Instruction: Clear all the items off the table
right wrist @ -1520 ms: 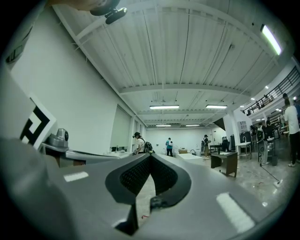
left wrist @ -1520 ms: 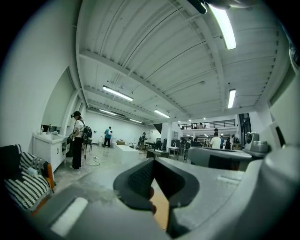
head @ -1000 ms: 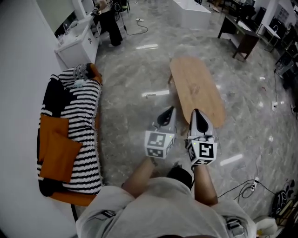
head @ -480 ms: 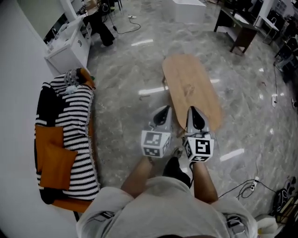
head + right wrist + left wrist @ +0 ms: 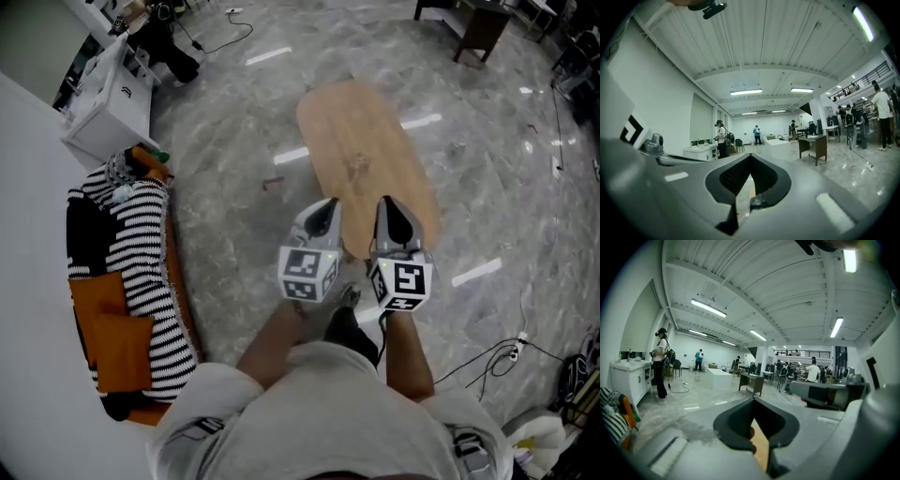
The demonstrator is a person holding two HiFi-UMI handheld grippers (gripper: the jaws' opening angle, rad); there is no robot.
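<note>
An oval wooden table (image 5: 366, 141) stands on the marble floor ahead of me. Its top looks bare except for a faint small mark (image 5: 359, 164), too small to identify. My left gripper (image 5: 327, 204) and right gripper (image 5: 388, 202) are held side by side over the table's near end, both shut with nothing in them. In the left gripper view the jaws meet at the tip of the gripper (image 5: 753, 400), and a strip of the table (image 5: 761, 451) shows through the gap behind. The right gripper (image 5: 750, 156) looks the same in its own view.
A black-and-white striped sofa (image 5: 136, 253) with orange cushions (image 5: 108, 337) lines the left wall, and a white cabinet (image 5: 103, 103) stands beyond it. A small object (image 5: 273, 183) lies on the floor left of the table. Cables (image 5: 497, 354) trail at the right. Several people stand far off.
The table and sofa have drawn closer and slid down in the head view as I moved forward. Both grippers keep their pose and stay shut.
</note>
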